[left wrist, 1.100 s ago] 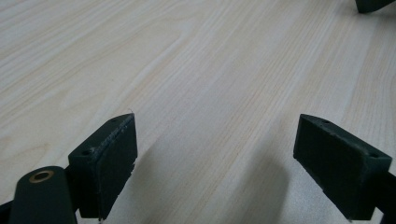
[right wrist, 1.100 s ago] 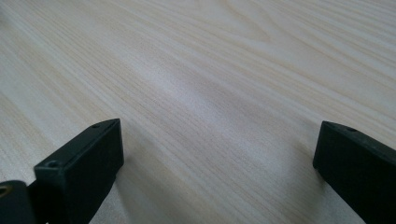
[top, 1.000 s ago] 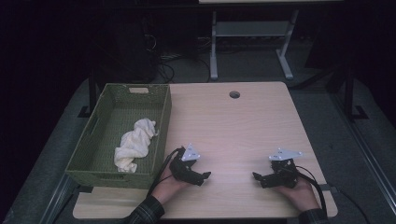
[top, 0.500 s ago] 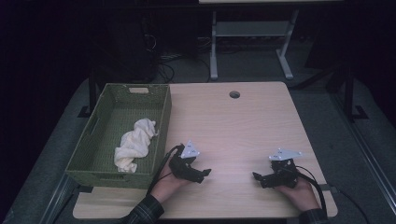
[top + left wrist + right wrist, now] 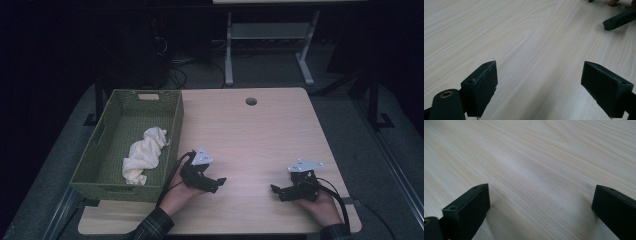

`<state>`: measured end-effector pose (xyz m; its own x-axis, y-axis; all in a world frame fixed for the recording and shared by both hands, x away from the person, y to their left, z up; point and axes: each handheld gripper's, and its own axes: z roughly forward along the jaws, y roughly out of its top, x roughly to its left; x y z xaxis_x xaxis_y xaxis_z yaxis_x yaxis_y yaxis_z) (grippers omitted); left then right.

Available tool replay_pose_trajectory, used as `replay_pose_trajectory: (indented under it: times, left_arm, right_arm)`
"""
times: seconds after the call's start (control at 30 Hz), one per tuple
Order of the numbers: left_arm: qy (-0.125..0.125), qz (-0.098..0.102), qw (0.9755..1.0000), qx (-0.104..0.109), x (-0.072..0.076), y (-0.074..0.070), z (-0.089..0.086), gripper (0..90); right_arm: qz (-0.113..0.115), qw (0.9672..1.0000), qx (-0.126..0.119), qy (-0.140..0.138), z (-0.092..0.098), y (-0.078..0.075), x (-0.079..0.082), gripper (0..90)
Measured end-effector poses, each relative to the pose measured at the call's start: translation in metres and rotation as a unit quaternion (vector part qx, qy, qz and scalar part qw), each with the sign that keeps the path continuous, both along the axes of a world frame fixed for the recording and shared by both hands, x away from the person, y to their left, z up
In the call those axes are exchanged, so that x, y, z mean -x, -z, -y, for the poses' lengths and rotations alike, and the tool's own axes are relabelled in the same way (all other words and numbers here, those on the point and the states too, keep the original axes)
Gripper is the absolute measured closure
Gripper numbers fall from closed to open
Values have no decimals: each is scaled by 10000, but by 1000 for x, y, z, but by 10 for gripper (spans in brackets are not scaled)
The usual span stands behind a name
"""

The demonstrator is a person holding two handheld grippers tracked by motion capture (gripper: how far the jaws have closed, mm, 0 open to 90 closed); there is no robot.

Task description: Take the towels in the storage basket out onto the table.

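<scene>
1. My left gripper (image 5: 212, 181) rests low over the table (image 5: 260, 140), just right of the green basket (image 5: 102, 145); its jaws stand wide apart with nothing between them, only bare wood grain showing in the left gripper view (image 5: 537, 87).
2. My right gripper (image 5: 280, 190) sits well to the right of the basket near the table's front edge, jaws likewise spread wide and holding nothing (image 5: 539, 212).
3. The white cloth (image 5: 144, 155) lies crumpled inside the basket, toward its right wall and nearer the front, closest to my left hand (image 5: 175, 195).
4. I judge the step in hand to be the reach for that cloth. To do it well I lift the left gripper clear of the basket's right wall first, then come down from above onto the thickest bunch of folds, keeping the jaws wide until they straddle it.
5. I pinch a ridge of fabric rather than a loose corner, so it does not slip out as I lift.
6. I keep the right gripper parked, away from the basket.
7. Against the frame from a second ago, my left gripper has turned slightly, its jaws pointing farther from the basket; the right gripper, cloth and basket are unchanged.
</scene>
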<state>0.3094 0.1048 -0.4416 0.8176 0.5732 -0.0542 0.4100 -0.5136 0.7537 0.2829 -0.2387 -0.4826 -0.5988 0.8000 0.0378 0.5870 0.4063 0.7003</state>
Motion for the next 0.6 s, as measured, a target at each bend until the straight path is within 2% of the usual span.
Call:
replay_pose_trajectory:
  times: [0.43,0.6]
  left_arm:
    - [-68,13,9999,100,-3,-16,1,133]
    - [-25,24,10000,54,-4,-21,1,133]
  right_arm:
    - [1,10000,-6,3,0,0,0,13]
    - [1,10000,-2,2,0,0,0,13]
